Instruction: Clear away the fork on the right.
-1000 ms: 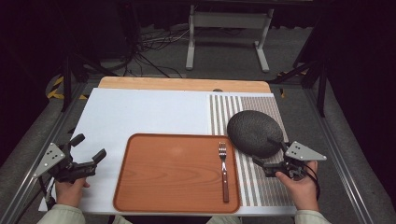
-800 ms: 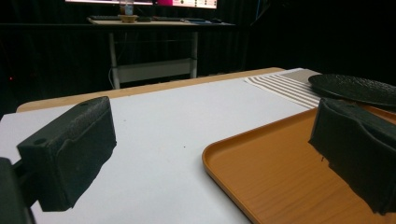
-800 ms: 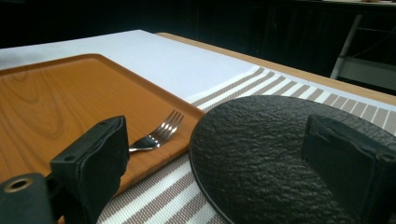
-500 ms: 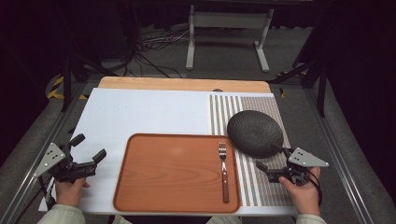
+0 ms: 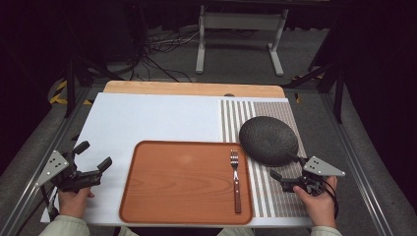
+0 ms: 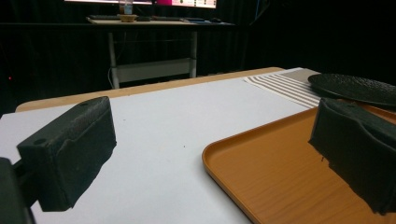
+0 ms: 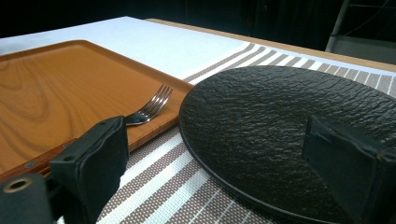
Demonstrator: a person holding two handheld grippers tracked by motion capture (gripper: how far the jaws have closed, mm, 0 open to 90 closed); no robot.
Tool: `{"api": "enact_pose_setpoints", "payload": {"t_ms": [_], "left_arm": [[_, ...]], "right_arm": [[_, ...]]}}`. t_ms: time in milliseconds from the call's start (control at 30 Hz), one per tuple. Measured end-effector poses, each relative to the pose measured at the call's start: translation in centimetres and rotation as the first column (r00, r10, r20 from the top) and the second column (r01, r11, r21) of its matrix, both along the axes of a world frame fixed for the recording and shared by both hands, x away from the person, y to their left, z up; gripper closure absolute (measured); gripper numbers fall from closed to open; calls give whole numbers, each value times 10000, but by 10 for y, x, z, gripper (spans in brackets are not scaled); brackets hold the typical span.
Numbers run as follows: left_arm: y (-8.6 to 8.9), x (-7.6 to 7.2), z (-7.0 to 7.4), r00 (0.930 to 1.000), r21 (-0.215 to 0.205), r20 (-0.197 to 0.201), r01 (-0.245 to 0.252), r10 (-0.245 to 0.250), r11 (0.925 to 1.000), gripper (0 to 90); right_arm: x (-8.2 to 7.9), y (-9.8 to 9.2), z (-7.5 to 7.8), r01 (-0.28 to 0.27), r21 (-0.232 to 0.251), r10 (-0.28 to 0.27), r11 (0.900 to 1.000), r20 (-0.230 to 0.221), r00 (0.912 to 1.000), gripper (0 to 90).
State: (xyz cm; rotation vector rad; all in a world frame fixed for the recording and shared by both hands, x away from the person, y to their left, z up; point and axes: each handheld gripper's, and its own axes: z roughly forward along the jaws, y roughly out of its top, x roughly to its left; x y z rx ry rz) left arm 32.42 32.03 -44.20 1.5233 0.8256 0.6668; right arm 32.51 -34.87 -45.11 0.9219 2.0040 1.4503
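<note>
A: What's changing on the right side?

B: I'm pulling the right gripper (image 5: 285, 170) back toward me. A second ago its jaws were at the near rim of the black plate (image 5: 268, 140); now they're spread open, holding nothing, just short of that rim. The plate is sitting flat ahead of the jaws on the striped placemat (image 5: 255, 110), its edge just beside the tray (image 5: 147, 196). I'm reading that as the plate being set down and let go.

A: Left side?

B: I'm keeping the left gripper (image 5: 93, 157) parked, same spot as before, jaws wide apart and empty, tray corner just ahead to its right.

A: Materials, quick.

B: The plate is round, dark, shallow, with a rough slate-like surface. The tray is smooth orange-brown wood grain, rounded corners, raised lip. The fork (image 5: 235, 179) is metal tines on a brown handle, lying inside the tray by its edge, left of my right jaws. The placemat is woven, brown and white stripes. The white sheet (image 5: 147, 118) under it all is matte.
</note>
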Motion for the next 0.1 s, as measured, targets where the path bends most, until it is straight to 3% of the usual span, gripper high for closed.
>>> {"api": "enact_pose_setpoints", "payload": {"t_ms": [100], "left_arm": [[0,0,0,10000,-4,8,-11,11,10000,11]], "right_arm": [[0,-1,1,25,14,-25,10000,36,10000,82]]}}
